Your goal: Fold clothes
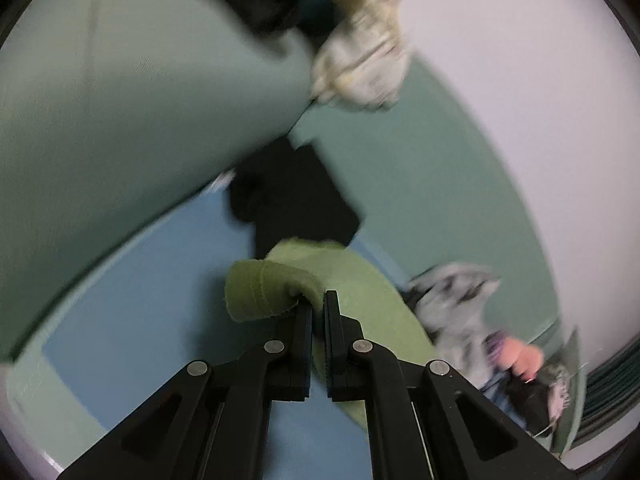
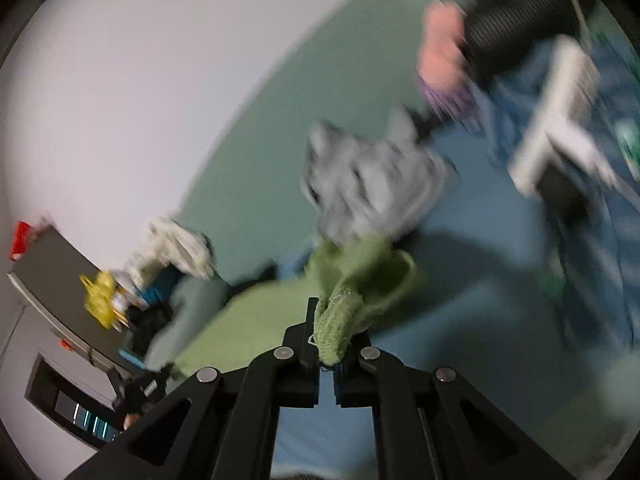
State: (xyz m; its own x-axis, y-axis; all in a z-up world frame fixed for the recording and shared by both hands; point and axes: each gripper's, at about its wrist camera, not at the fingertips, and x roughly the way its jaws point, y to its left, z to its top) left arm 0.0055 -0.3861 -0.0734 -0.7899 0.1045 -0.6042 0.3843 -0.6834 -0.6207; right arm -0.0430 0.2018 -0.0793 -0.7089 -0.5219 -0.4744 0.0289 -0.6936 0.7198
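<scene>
A green knitted garment [image 1: 352, 280] lies stretched over the blue surface [image 1: 140, 300]. My left gripper [image 1: 319, 304] is shut on one rolled edge of it in the left wrist view. In the right wrist view my right gripper [image 2: 326, 332] is shut on another bunched end of the same green garment [image 2: 248, 312], which hangs out between the fingers. Both views are blurred by motion. The cloth spans between the two grippers.
A grey patterned garment [image 2: 368, 184] lies just beyond the green one, also seen at the right in the left wrist view [image 1: 452, 296]. A cream cloth [image 1: 360, 52] and dark clothes [image 1: 288, 196] sit near a pale green cushion [image 1: 140, 100]. A person's hand [image 2: 440, 52] holds the other gripper.
</scene>
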